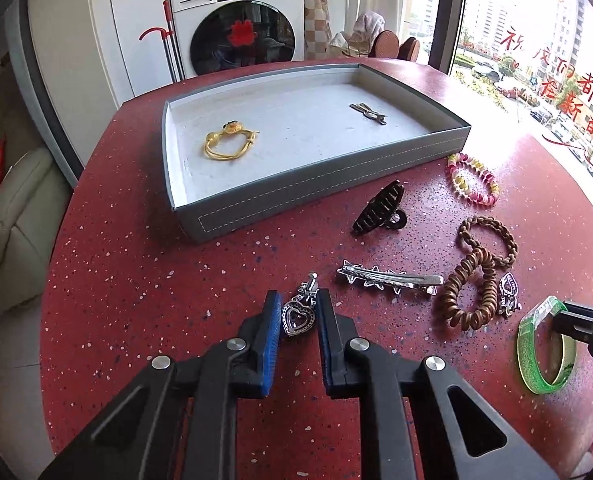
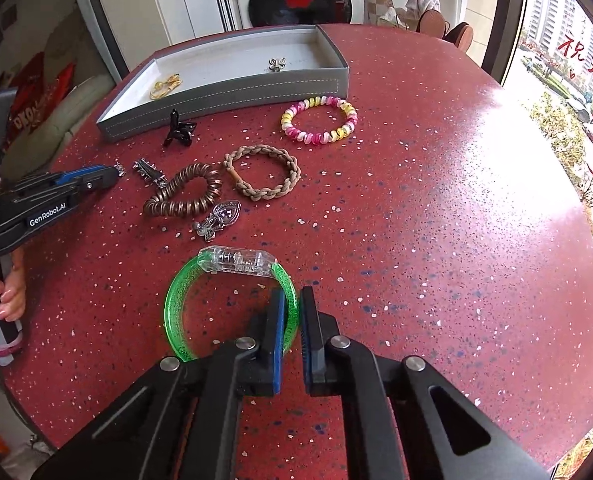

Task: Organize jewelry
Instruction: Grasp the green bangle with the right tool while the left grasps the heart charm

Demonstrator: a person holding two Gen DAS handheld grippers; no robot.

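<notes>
A grey tray (image 1: 316,184) (image 2: 224,96) on the red table holds a gold bracelet (image 1: 228,142) and a small metal clip (image 1: 368,113). My left gripper (image 1: 298,312) straddles a silver heart pendant (image 1: 296,316) lying on the table; its jaws are close on both sides but a small gap shows. My right gripper (image 2: 292,312) has its jaws around the band of a green bangle (image 2: 184,304) with a clear clasp, also seen in the left wrist view (image 1: 536,356); the band sits tight between the pads.
On the table lie a black claw clip (image 1: 380,208), a silver star barrette (image 1: 388,278), a brown coil tie (image 1: 468,292), a braided band (image 2: 264,172), a pink-yellow bead bracelet (image 2: 320,120) and a second heart pendant (image 2: 220,218). A washing machine (image 1: 232,20) stands behind.
</notes>
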